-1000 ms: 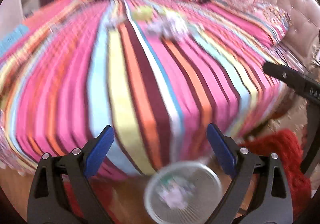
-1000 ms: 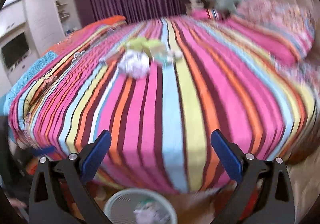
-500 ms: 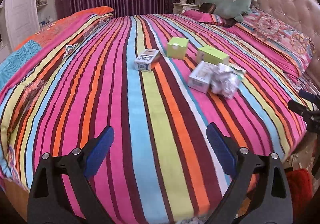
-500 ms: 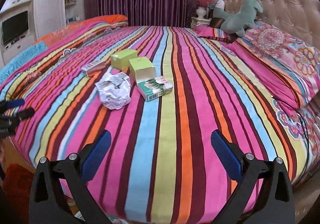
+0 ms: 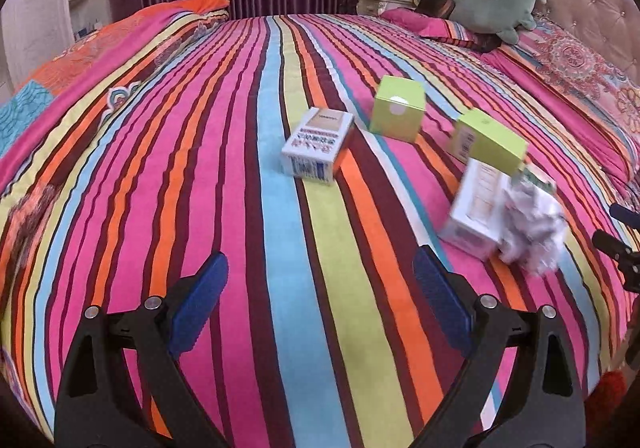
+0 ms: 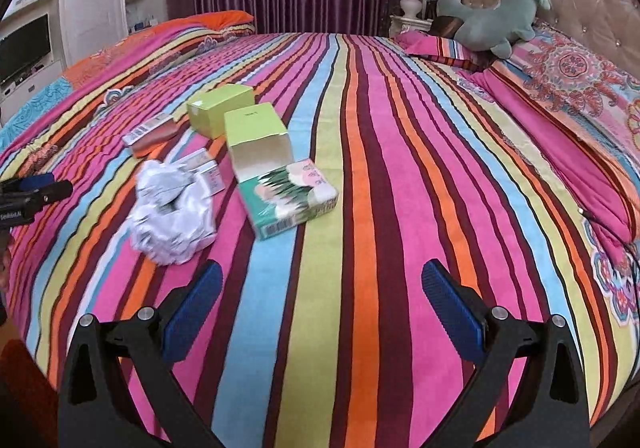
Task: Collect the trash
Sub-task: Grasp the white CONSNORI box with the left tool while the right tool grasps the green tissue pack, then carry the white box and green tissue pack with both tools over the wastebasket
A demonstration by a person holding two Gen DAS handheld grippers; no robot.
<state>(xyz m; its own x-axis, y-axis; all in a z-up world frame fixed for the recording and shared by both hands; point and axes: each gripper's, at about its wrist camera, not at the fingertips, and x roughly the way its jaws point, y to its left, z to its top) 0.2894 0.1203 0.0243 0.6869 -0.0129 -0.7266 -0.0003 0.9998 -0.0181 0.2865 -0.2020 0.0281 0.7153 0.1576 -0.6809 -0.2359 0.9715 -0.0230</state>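
A crumpled white paper wad [image 6: 172,214] lies left of centre in the right wrist view on the striped multicoloured bedspread [image 6: 360,168], touching what seems a small white carton [image 6: 208,172], beside a green printed tissue pack [image 6: 290,198]. Both the left gripper [image 5: 320,300] and right gripper [image 6: 322,304] hover with jaws spread, empty.

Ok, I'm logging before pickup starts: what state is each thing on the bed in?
Left tongs: open, empty.
Right tongs: open, empty.
Crumpled paper: balled up, lying loose.
Near green box: end flap open.
Tissue pack: wrapped, flat.
White box: closed.
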